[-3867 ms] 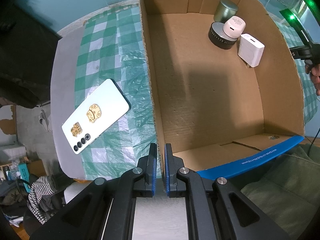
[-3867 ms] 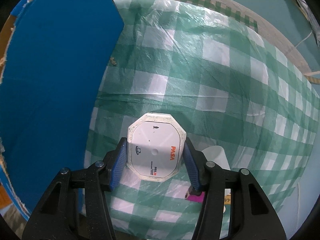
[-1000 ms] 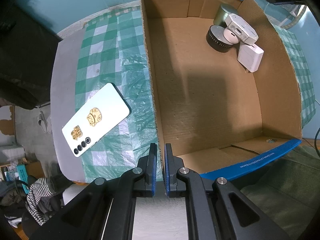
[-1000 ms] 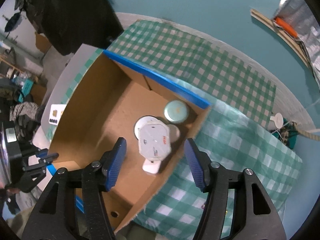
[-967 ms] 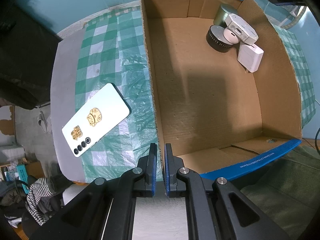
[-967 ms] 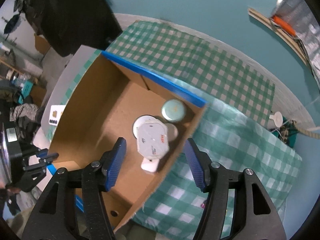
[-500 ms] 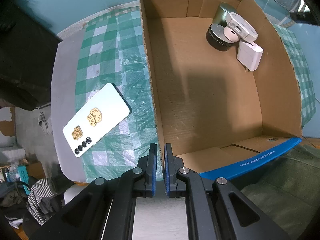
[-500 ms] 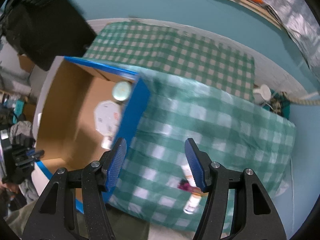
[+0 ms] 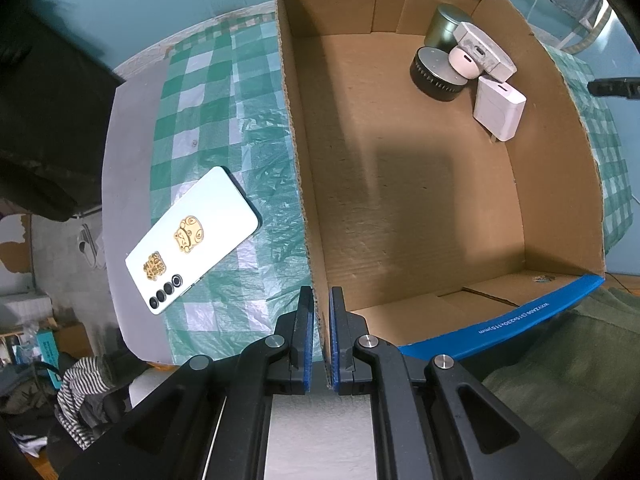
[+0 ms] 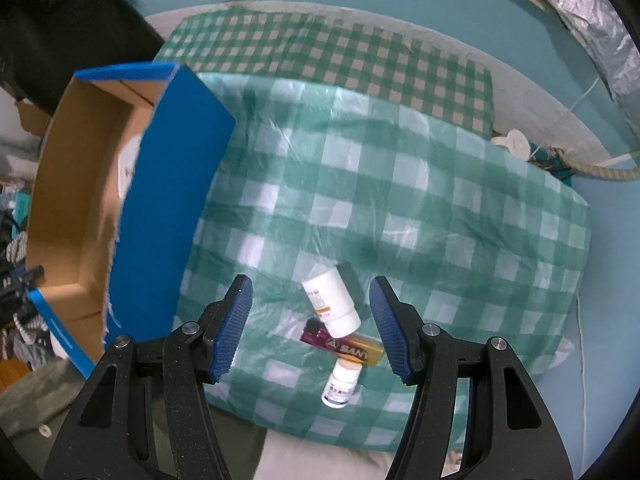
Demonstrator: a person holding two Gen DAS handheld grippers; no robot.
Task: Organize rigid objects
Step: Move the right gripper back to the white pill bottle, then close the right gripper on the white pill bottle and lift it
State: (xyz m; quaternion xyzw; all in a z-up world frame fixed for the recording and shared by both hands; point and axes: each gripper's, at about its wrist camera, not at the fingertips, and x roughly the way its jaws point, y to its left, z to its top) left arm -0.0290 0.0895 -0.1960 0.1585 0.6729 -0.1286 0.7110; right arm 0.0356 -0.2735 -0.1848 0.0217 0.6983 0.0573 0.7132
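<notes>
My left gripper point(image 9: 319, 312) is shut on the near left wall of the cardboard box point(image 9: 298, 168). In the box's far right corner lie a green tin point(image 9: 442, 26), a black round puck point(image 9: 434, 74), a small pink case point(image 9: 464, 62), a white octagonal box point(image 9: 486, 54) and a white charger point(image 9: 498, 114). A white phone point(image 9: 192, 240) lies face down on the cloth left of the box. My right gripper point(image 10: 310, 312) is open and empty, high above a white bottle point(image 10: 332, 304), a maroon-and-gold box point(image 10: 344, 346) and a small white bottle point(image 10: 342, 382).
The green checked cloth point(image 10: 400, 200) covers the table. The box's blue outer wall point(image 10: 168, 200) stands left of the right gripper. A rope and a white fitting point(image 10: 516, 142) lie past the table's far edge.
My right gripper let go of the white octagonal box inside the cardboard box, then swung right, out over the cloth above the bottles. The left gripper has stayed put.
</notes>
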